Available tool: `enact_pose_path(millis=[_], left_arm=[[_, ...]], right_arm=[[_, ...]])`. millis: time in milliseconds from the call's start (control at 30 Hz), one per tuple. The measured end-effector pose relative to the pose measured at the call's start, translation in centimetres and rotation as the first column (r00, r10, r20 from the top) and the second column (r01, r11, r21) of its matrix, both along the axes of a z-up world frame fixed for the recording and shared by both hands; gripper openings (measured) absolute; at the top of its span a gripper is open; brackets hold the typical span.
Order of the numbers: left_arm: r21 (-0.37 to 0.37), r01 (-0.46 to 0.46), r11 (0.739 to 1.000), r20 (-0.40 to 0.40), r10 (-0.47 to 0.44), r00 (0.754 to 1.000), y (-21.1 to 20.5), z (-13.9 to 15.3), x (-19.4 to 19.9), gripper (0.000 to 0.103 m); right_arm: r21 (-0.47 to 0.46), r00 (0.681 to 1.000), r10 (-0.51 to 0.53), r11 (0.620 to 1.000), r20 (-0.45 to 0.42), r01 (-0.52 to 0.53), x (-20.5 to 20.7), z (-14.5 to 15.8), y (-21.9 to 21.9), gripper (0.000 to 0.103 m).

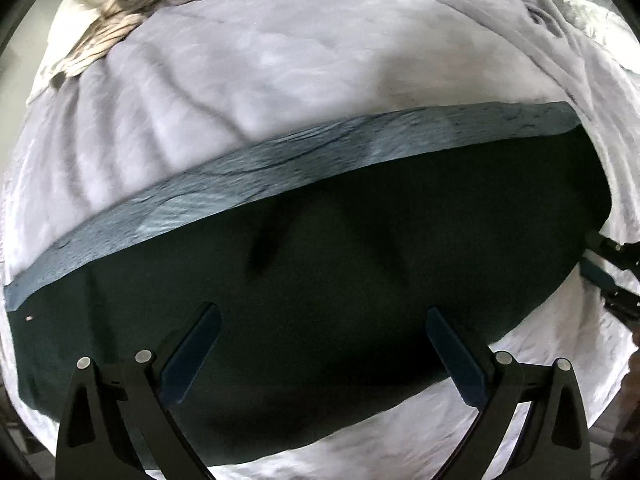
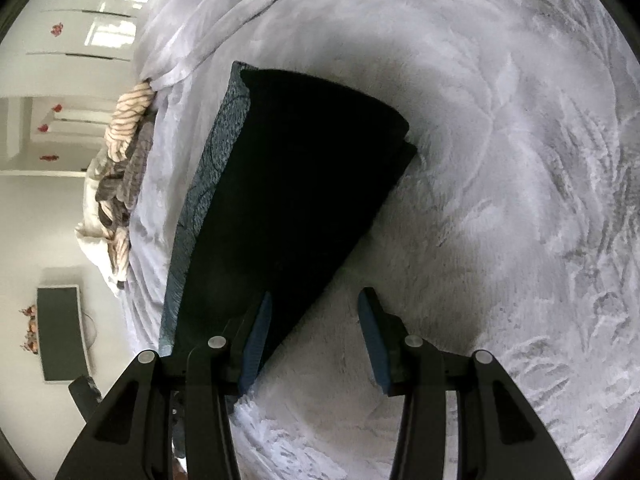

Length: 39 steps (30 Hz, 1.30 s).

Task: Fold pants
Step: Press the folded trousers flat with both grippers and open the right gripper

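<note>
Blanket (image 1: 280, 60) | pants (image 1: 320, 280) lengthwise left-right, flat | both hand-held grippers (image 1: 324, 320) (image 2: 314, 312) agape, empty

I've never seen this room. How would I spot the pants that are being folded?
Look at the big bed under a pale grey fluffy blanket. In the middle of it lie the pants, folded flat into a long, very dark slab with a lighter blue-grey strip along one edge. The only other cloth, a beige and grey striped heap, is bunched up at the bed's far side.
</note>
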<state>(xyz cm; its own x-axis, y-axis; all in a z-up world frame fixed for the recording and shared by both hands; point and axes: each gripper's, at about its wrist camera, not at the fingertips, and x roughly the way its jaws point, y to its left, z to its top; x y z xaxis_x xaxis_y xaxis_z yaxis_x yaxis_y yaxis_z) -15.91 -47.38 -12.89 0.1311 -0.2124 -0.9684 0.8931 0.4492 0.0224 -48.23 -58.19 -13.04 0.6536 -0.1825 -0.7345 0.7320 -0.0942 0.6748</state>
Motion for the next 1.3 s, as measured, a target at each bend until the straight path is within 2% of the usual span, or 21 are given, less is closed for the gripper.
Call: enact_pose_path(millis=[67, 200, 267, 300, 367, 433, 533, 600, 667, 833, 1000, 1133, 1200, 1300], left_arm=[[-0.004, 0.005, 1.0, -0.018, -0.005, 1.0, -1.0, -0.8, -0.8, 0.103], [0.01, 0.017, 1.0, -0.01, -0.017, 1.0, -1.7, -1.9, -2.1, 0.091], [-0.005, 0.038, 0.999, -0.03, -0.038, 0.999, -2.1, -1.2, -2.5, 0.069], [-0.021, 0.051, 0.998, -0.023, -0.052, 0.998, -2.6, -0.5, -2.7, 0.069], [-0.074, 0.047, 0.996, 0.032, -0.045, 0.999, -4.0, 0.9, -2.6, 0.069], [-0.102, 0.022, 0.995, 0.047, -0.017, 0.999, -5.5, 1.2, -2.0, 0.069], [-0.081, -0.042, 0.996, 0.075, 0.048, 0.996, -8.3, -0.6, -0.3, 0.069], [-0.066, -0.065, 0.996, 0.087, 0.07, 0.994, -8.8, -1.8, 1.0, 0.075], [-0.072, -0.08, 0.994, 0.109, 0.087, 0.99, -8.8, -1.8, 1.8, 0.088], [-0.061, -0.106, 0.993, 0.087, 0.111, 0.99, -8.4, -0.8, 1.9, 0.088], [-0.102, -0.05, 0.994, 0.032, 0.053, 0.998, -6.8, 0.8, -1.3, 0.088], [-0.049, -0.017, 0.999, 0.021, 0.018, 1.0, -6.3, -1.3, -3.9, 0.088], [-0.076, -0.04, 0.996, 0.032, 0.042, 0.999, -5.9, -1.8, -4.0, 0.088], [-0.075, -0.04, 0.996, 0.029, 0.042, 0.999, -5.8, -1.8, -4.1, 0.088]], right_arm=[[-0.008, 1.0, -0.013, 1.0, 0.013, 0.013, -0.2, 0.0, -0.1, 0.049], [-0.006, 1.0, -0.011, 1.0, 0.007, 0.012, -0.3, 0.0, 0.0, 0.049], [-0.017, 1.0, 0.007, 1.0, -0.003, -0.007, -0.3, 0.2, 0.2, 0.049], [-0.02, 1.0, 0.015, 1.0, -0.007, -0.016, -0.3, 0.3, 0.3, 0.049], [-0.017, 1.0, 0.024, 1.0, -0.006, -0.024, -0.3, 0.2, 0.5, 0.049], [-0.013, 1.0, 0.024, 1.0, -0.005, -0.024, -0.4, 0.1, 0.6, 0.049], [-0.012, 1.0, 0.02, 1.0, -0.005, -0.02, -0.3, 0.1, 0.5, 0.049], [-0.019, 0.999, 0.03, 0.999, -0.012, -0.03, -0.2, 0.2, 0.4, 0.049], [-0.025, 0.999, 0.041, 0.999, -0.015, -0.042, -0.1, 0.3, 0.4, 0.049], [-0.045, 1.0, 0.026, 0.999, 0.002, -0.026, -1.0, 0.9, 0.2, 0.054], [-0.028, 0.999, -0.015, 0.999, 0.042, 0.016, -1.8, 0.5, 0.1, 0.054], [-0.028, 0.999, -0.015, 0.999, 0.041, 0.016, -1.4, 0.4, -0.2, 0.054], [-0.027, 0.999, -0.015, 1.0, 0.041, 0.016, -1.4, 0.2, -0.3, 0.054], [-0.028, 0.999, -0.012, 1.0, 0.039, 0.013, -1.3, -0.4, -0.5, 0.054]])
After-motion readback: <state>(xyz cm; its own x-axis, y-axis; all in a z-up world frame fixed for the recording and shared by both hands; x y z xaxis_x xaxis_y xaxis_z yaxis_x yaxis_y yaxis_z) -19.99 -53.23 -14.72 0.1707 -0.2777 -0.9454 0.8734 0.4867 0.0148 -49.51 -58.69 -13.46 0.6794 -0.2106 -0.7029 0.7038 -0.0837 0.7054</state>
